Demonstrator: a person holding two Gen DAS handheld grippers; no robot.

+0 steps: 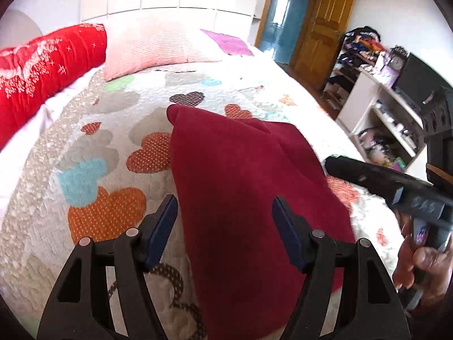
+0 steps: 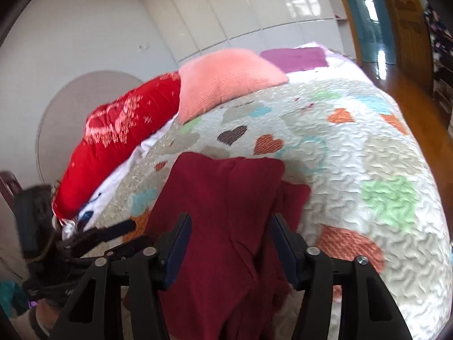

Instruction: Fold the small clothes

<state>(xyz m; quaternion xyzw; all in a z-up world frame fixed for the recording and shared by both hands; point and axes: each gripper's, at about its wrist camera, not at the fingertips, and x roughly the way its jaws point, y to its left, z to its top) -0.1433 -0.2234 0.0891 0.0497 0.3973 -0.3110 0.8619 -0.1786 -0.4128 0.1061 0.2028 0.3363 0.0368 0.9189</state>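
Observation:
A small dark red garment (image 1: 240,187) lies on the heart-patterned quilt (image 1: 99,147), partly folded into a long strip. My left gripper (image 1: 225,215) is open, its jaws straddling the near end of the garment without pinching it. In the right wrist view the same garment (image 2: 226,212) lies rumpled on the quilt (image 2: 354,155). My right gripper (image 2: 229,235) is open above its near part, a jaw on either side. The right gripper also shows in the left wrist view (image 1: 368,175), held by a hand at the right.
A red cushion (image 1: 39,65) and a pink pillow (image 1: 150,48) lie at the head of the bed, with a purple cloth (image 1: 229,42) beyond. Cluttered white shelves (image 1: 382,119) stand right of the bed. A wooden door (image 1: 322,25) is at the back.

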